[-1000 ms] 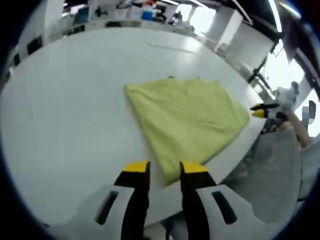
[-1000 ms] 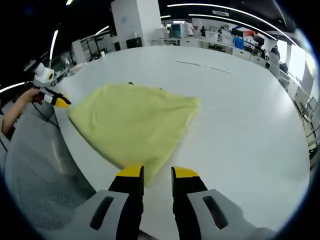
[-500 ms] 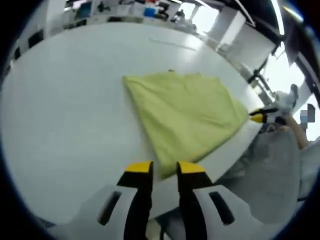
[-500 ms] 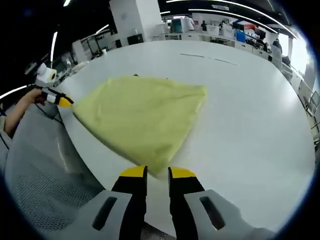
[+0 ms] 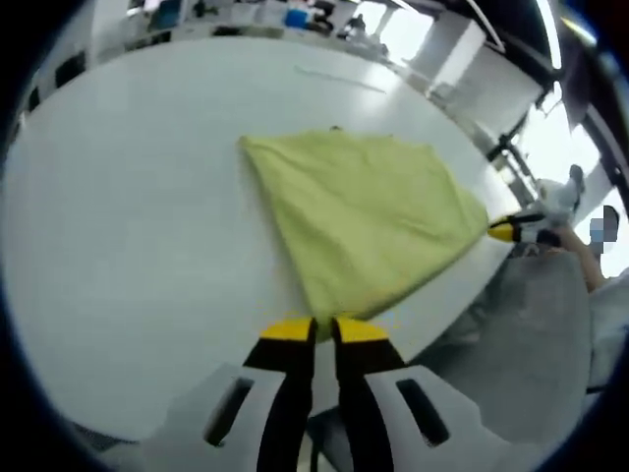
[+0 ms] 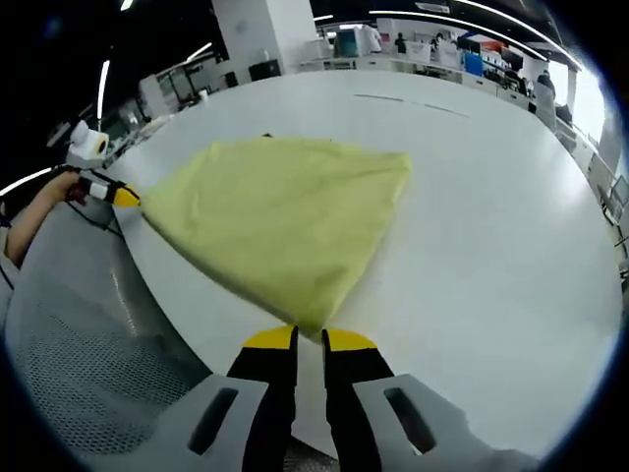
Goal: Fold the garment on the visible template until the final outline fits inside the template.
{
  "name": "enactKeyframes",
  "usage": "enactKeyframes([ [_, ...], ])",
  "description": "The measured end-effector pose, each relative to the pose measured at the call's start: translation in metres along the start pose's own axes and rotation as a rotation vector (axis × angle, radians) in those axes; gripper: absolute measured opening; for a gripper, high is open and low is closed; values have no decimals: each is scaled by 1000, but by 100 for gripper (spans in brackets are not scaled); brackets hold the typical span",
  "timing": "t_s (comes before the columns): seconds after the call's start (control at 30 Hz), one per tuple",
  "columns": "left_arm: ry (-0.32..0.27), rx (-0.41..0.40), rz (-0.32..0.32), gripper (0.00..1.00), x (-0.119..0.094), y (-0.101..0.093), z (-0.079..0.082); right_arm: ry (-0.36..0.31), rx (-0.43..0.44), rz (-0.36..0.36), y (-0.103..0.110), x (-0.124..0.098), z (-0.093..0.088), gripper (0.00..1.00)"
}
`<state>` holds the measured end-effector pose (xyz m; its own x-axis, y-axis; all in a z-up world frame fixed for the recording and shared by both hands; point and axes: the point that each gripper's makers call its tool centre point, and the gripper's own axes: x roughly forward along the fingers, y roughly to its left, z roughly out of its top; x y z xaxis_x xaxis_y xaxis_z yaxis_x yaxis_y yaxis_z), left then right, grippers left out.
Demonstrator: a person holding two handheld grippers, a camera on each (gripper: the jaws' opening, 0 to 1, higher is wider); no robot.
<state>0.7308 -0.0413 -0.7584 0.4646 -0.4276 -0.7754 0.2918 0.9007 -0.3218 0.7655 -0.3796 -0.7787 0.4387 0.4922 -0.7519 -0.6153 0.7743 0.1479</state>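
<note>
Left gripper view showed a yellow-green garment (image 5: 364, 211) lying flat on a white table (image 5: 128, 216), folded into a rough four-sided shape with one corner pointing toward me. My left gripper (image 5: 323, 328) rose from the bottom of the view, its yellow-tipped jaws nearly together at that near corner, at the table's edge. The cloth edge met the tips, but I could not tell whether any fabric was caught between them. A second before, these jaws stood clearly apart with the corner lying between and beyond them; half a second before, the gap had already shrunk. At the right of this view, my right gripper (image 5: 511, 231) touched the garment's far right corner, with my hand (image 5: 575, 246) behind it and my grey clothing (image 5: 536, 354) below.

Right gripper view showed the same garment (image 6: 280, 221) spread on the table (image 6: 472, 246), again with one corner pointing at me. My right gripper (image 6: 308, 339) had its jaws nearly closed at that corner; whether they held cloth I could not tell. They too had been wider a second earlier. At the left, my left gripper (image 6: 116, 194) sat at the garment's left corner. Desks and shelving stood in the background beyond the table.
</note>
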Motion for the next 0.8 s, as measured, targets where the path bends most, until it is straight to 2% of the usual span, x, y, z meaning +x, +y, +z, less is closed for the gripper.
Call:
enactKeyframes([
  [0.43,11,21,11,0,0,1,1,8,-16,-15,-3,-1,4,3],
  [0.63,-1,30,26,0,-3,3,4,4,-80,-42,-10,-10,10,1],
  [0.8,-11,44,31,0,-5,3,8,-5,-118,-37,-14,-18,15,1],
])
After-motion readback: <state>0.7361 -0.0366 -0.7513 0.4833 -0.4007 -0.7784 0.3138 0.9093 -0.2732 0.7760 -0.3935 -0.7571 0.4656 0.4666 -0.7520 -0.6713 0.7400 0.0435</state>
